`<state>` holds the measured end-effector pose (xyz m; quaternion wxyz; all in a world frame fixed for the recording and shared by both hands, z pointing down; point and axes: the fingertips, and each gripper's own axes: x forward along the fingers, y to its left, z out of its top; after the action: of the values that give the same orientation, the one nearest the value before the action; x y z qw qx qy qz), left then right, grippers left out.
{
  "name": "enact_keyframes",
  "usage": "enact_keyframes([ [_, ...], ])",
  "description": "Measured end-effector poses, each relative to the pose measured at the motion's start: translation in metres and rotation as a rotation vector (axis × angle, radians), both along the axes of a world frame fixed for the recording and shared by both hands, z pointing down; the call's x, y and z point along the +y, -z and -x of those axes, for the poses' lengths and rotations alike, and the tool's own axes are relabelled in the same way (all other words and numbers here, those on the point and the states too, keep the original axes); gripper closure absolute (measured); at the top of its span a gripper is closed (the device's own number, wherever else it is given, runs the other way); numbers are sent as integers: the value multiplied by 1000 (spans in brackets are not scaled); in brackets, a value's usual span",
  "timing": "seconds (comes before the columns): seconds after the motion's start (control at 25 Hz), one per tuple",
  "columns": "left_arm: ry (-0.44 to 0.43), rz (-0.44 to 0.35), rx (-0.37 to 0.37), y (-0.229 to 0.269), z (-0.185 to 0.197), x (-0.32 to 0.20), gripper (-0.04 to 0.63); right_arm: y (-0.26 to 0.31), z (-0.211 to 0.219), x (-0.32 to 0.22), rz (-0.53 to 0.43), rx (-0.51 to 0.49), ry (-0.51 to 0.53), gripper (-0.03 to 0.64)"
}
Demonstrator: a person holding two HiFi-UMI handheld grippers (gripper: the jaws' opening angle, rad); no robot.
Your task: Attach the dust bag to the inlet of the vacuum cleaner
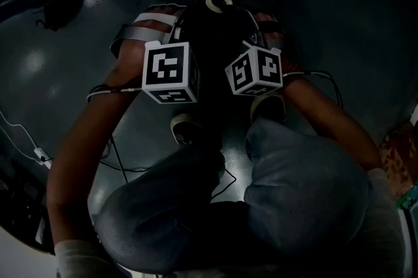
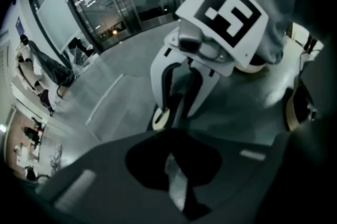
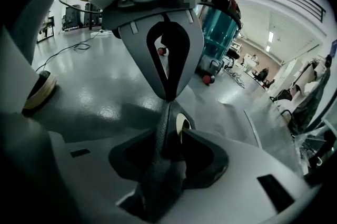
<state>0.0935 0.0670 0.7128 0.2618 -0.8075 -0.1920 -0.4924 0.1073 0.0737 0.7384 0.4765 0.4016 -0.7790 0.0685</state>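
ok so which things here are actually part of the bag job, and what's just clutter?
In the job:
- dust bag, dark fabric stretched between both grippers
- its white ring
- left gripper, shut on the bag
- right gripper, shut on the bag

Lying about:
- floor cable
- red ball
- teal drum; possibly the vacuum, cannot tell

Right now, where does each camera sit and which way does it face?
Left gripper view: rides the left claw, faces the right claw, grey clothing behind it, glass doors beyond.
Right gripper view: rides the right claw, faces the left claw; bag between its jaws, shoe at left.
Head view: on the head, steeply down at both claws; forearms, knees show.
Shared: each gripper view shows the other claw, tips close together.
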Motion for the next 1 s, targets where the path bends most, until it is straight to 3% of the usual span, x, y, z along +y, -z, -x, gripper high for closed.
enact_keyframes([
  [0.12, -4, -45, 29, 3, -4, -5, 554, 4, -3, -4, -9, 7, -13, 514],
  [0.2, -13, -85, 34, -2, -4, -6, 432, 7, -6, -6, -15, 9, -20, 528],
  [0.28, -22, -119, 21, -10, -2, -7, 413, 10, -7, -7, -20, 5, -21, 536],
  [0.4, -14, -158, 27, -15, -5, -12, 425, 13, -5, -8, -20, -8, -10, 545],
  [0.56, -17, -211, 68, -4, -13, -22, 547, 23, -4, -8, -10, -30, 0, 561],
  [0.72, -5, -189, 65, 19, -9, -22, 565, 51, -7, -16, -10, -40, 33, 566],
  [1.0, 130, -148, 38, 109, -4, -49, 568, 149, -2, -46, -64, -103, 117, 555],
])
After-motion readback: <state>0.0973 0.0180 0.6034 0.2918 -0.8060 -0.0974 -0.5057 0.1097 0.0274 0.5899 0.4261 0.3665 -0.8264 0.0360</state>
